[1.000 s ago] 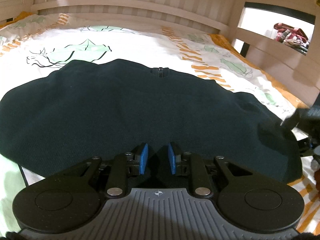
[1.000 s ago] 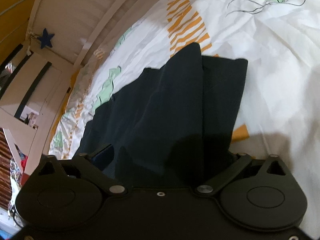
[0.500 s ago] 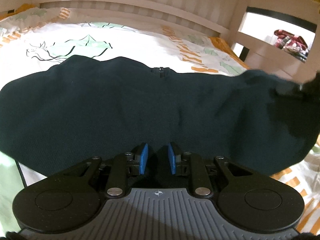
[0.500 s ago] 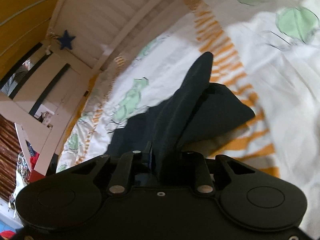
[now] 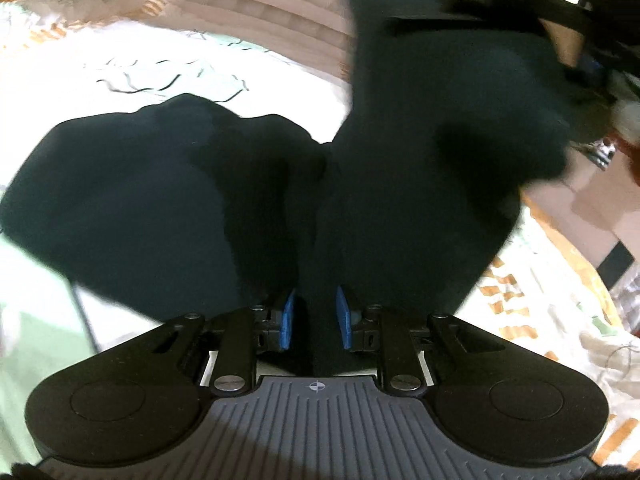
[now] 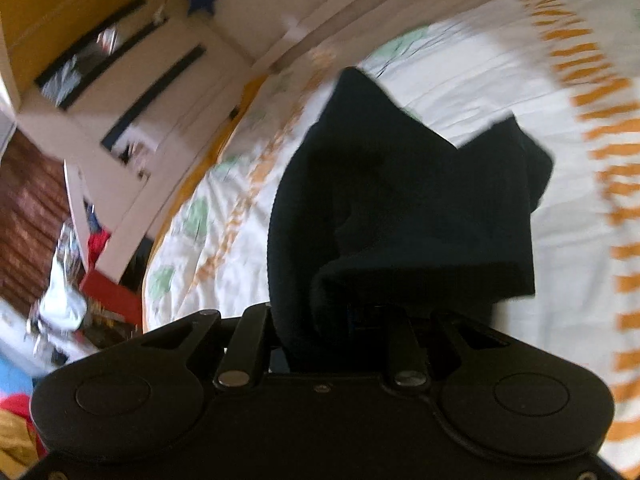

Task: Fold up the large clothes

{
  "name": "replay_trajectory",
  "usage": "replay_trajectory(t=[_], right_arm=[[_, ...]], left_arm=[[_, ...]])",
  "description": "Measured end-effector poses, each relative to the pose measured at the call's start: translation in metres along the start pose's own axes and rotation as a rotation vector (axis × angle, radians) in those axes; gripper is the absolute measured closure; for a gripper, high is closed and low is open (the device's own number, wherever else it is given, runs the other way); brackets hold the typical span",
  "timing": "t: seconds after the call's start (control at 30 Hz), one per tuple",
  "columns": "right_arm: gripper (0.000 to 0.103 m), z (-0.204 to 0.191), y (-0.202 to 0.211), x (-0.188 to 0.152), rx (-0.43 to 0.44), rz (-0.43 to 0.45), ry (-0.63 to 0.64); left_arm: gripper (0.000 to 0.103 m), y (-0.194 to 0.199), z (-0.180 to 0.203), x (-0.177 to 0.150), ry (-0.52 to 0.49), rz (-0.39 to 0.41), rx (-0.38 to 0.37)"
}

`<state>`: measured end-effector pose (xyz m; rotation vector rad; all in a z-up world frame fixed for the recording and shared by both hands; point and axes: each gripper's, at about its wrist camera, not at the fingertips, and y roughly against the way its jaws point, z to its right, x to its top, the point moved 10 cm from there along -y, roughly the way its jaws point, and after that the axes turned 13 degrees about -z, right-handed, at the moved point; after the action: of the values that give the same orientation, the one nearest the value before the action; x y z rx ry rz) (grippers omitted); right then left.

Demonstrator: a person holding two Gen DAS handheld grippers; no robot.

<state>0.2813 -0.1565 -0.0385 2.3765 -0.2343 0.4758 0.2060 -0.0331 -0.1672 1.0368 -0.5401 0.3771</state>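
Garment: a dark navy knit garment (image 5: 168,200), large, partly lying on the bed and partly lifted off it; the left wrist view shows one half flat to the left and the other raised high on the right, blurred.
Left gripper (image 5: 315,318): blue-padded fingers (image 5: 287,316) clenched on a ridge of the cloth at its near edge.
Right gripper (image 6: 340,320): its fingers are hidden under bunched cloth; the fabric hangs from between them, so it appears to be grasping the garment, held up above the bed.
Bed: a white bedsheet (image 6: 480,80) with green and orange print lies under the garment; a pale slatted bed frame (image 5: 240,40) sits behind.
Step in hand: judging by the raised half, the first fold, one side being carried over the other.
Next move: likely needs the lifted side laid onto the flat half, edges matched, the cloth kept taut between both grips, then let go.
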Motion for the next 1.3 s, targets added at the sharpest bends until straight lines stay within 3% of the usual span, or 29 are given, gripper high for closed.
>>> replay_trajectory(t=[0.27, 0.47, 0.53, 0.67, 0.7, 0.97, 1.17, 1.3], right_arm=[[0.074, -0.040, -0.104, -0.006, -0.018, -0.187, 0.078], [0.065, -0.035, -0.145, -0.013, -0.068, -0.232, 0.078], [0.055, -0.041, -0.144, -0.012, -0.049, -0.229, 0.089], [0.017, -0.063, -0.126, -0.007, 0.054, -0.204, 0.116], [0.011, -0.069, -0.119, -0.004, 0.074, -0.187, 0.132], [0.009, -0.091, -0.050, 0.018, 0.157, -0.009, 0.227], [0.009, -0.064, -0.023, 0.024, 0.035, 0.104, 0.211], [0.009, -0.030, -0.011, 0.018, -0.040, 0.133, 0.139]], left_arm=[[0.086, 0.025, -0.015, -0.013, 0.040, 0.010, -0.034], [0.085, 0.037, -0.020, -0.022, 0.042, -0.020, -0.026], [0.085, 0.042, -0.023, -0.024, 0.052, -0.020, -0.022], [0.085, 0.054, -0.023, -0.024, 0.058, -0.001, -0.024], [0.085, 0.057, -0.020, -0.024, 0.047, 0.006, -0.019], [0.084, 0.090, 0.008, -0.012, -0.095, 0.089, 0.002], [0.078, 0.112, 0.012, 0.030, -0.227, 0.219, 0.056], [0.078, 0.112, -0.014, 0.063, -0.201, 0.271, 0.138]])
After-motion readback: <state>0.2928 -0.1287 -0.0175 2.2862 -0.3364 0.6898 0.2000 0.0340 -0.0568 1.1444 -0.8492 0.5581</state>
